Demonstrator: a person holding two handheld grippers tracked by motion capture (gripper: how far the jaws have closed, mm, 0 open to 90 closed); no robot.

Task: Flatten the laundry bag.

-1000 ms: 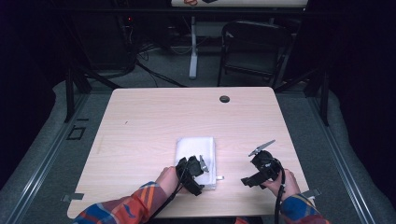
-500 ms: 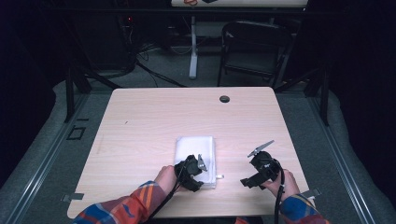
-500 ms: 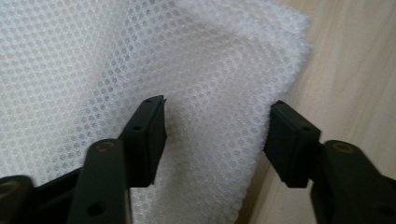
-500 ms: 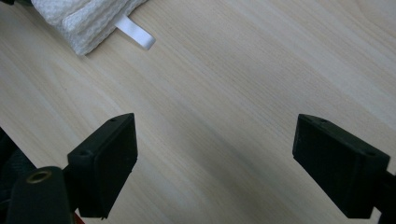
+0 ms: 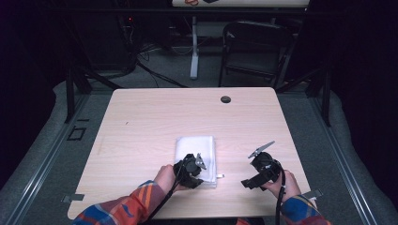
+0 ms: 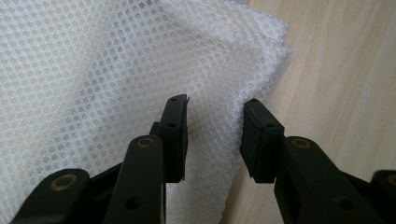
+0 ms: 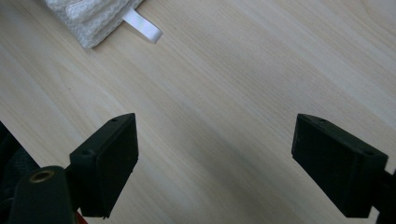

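Dark floor, cables and a chair (image 5: 256, 47) lay beyond the pale wooden table (image 5: 155, 117). On the near middle of it sat a folded white mesh cloth (image 5: 195, 149), its small white tag (image 7: 142, 25) sticking out at the near right corner. The left gripper (image 6: 215, 133) was down on the cloth's near right edge; its jaws had just been closing, with a fold of mesh between them, the pads close on it though a narrow gap remained, so no firm hold was evident. The right gripper (image 7: 215, 161) hung wide open over bare wood right of the cloth, holding nothing. The likely trouble: the pinch might catch only the top layer, so lifting would pull the fold apart.
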